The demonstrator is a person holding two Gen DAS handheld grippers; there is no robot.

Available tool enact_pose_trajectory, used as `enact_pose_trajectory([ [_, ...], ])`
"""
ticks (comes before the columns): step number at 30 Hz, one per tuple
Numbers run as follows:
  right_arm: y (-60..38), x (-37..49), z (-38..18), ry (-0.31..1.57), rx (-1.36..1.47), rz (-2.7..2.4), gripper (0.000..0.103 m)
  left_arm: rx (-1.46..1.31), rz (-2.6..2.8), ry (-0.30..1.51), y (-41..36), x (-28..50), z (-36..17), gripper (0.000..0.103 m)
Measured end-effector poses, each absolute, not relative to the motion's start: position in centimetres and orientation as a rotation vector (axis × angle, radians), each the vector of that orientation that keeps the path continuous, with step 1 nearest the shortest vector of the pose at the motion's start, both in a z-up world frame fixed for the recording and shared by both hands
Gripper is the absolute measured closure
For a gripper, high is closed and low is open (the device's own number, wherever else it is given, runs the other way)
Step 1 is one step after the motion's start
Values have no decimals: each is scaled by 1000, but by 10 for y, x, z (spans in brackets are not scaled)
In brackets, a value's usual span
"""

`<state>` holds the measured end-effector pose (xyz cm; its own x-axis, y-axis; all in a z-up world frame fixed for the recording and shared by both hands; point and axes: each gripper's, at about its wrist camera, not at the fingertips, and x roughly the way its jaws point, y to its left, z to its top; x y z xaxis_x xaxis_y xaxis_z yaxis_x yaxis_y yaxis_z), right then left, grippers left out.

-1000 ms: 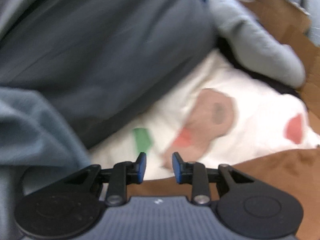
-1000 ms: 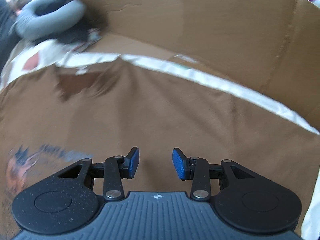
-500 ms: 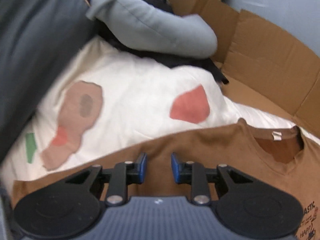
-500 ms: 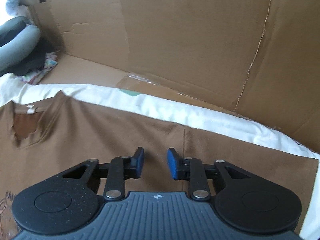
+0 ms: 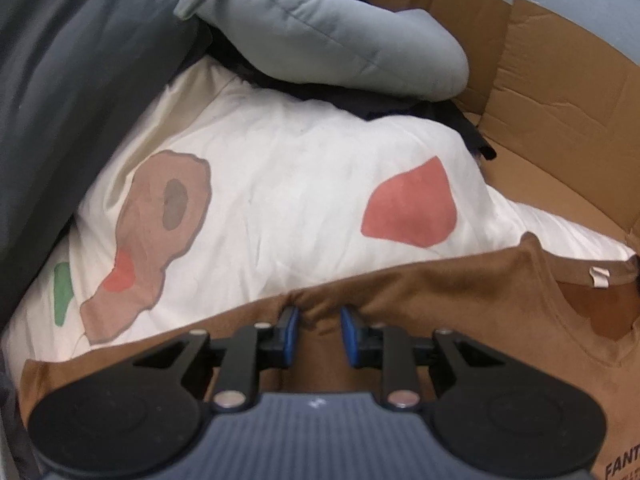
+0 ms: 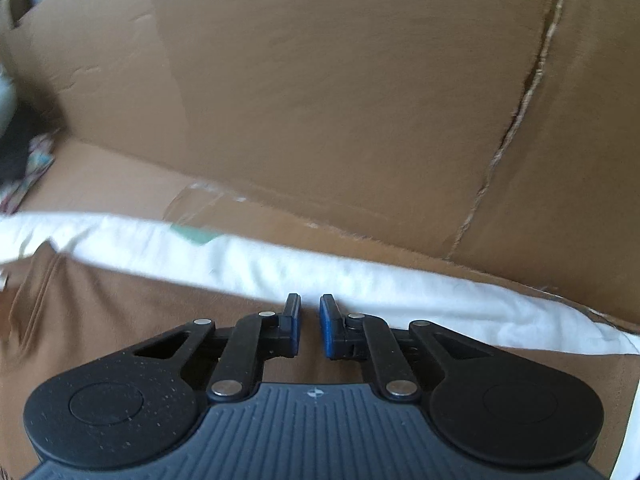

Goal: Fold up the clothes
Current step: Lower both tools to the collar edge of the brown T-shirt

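A brown T-shirt (image 5: 460, 320) lies flat on a white sheet (image 5: 280, 160) printed with coloured patches; its collar (image 5: 592, 312) is at the right. My left gripper (image 5: 316, 316) is at the shirt's upper edge, left of the collar. Its jaws are closing, and a pucker of brown cloth is gathered between the blue pads. In the right wrist view the same shirt (image 6: 120, 320) fills the lower half. My right gripper (image 6: 310, 308) hovers at the shirt's edge beside the white sheet (image 6: 360, 280). Its jaws are closing to a narrow gap, and no cloth is visibly pinched.
Cardboard walls (image 6: 320, 100) stand close behind the sheet and also on the right (image 5: 560, 100). A grey padded cushion (image 5: 320, 28) lies over dark clothes (image 5: 400, 108) at the back. Dark grey fabric (image 5: 80, 80) fills the left side.
Both views swung onto the shirt's upper edge. The left jaws narrowed a little and now gather cloth. The right jaws narrowed strongly while that gripper slid toward the shirt's edge by the sheet.
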<state>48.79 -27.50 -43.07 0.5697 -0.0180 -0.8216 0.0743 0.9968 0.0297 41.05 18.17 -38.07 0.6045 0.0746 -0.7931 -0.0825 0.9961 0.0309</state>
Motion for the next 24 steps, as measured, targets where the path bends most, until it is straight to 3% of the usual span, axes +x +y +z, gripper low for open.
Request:
enact_pose_trajectory([
  [10, -239, 461, -397, 868, 14, 77, 87, -26, 11, 849, 150, 409, -351, 80],
  [24, -188, 458, -436, 887, 37, 163, 88, -54, -69, 921, 90, 433, -394, 80],
])
